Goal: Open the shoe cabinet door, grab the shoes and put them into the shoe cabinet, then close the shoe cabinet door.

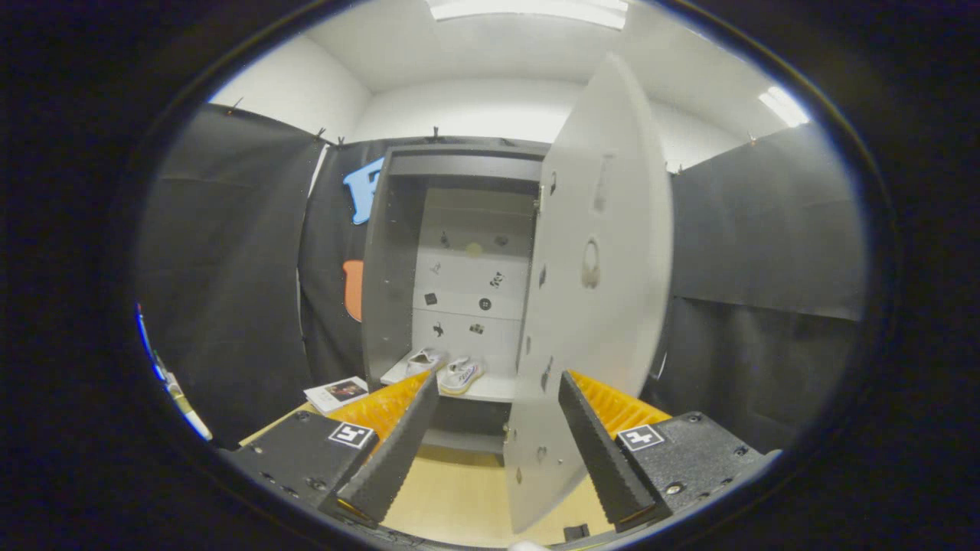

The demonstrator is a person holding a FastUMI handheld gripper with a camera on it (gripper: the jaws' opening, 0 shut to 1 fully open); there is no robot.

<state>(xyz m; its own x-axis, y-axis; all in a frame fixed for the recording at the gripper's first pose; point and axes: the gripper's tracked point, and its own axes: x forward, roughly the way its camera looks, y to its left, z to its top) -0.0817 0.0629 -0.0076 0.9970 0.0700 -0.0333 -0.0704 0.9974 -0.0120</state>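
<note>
A grey shoe cabinet [390,252] stands ahead against the booth wall. Its white door [597,291] is swung wide open toward me, edge-on, with an oval handle hole at mid height. A pair of white shoes [444,369] sits side by side on the cabinet's bottom shelf, beyond my fingers. My gripper [498,386] is open and holds nothing. The lower edge of the door stands between the two fingertips [570,390], closer to the right one, and I cannot tell if it touches.
The cabinet's back panel carries several small stickers. A small booklet [337,393] lies on the light wooden floor [459,490] left of the cabinet. Black cloth walls close in on both sides.
</note>
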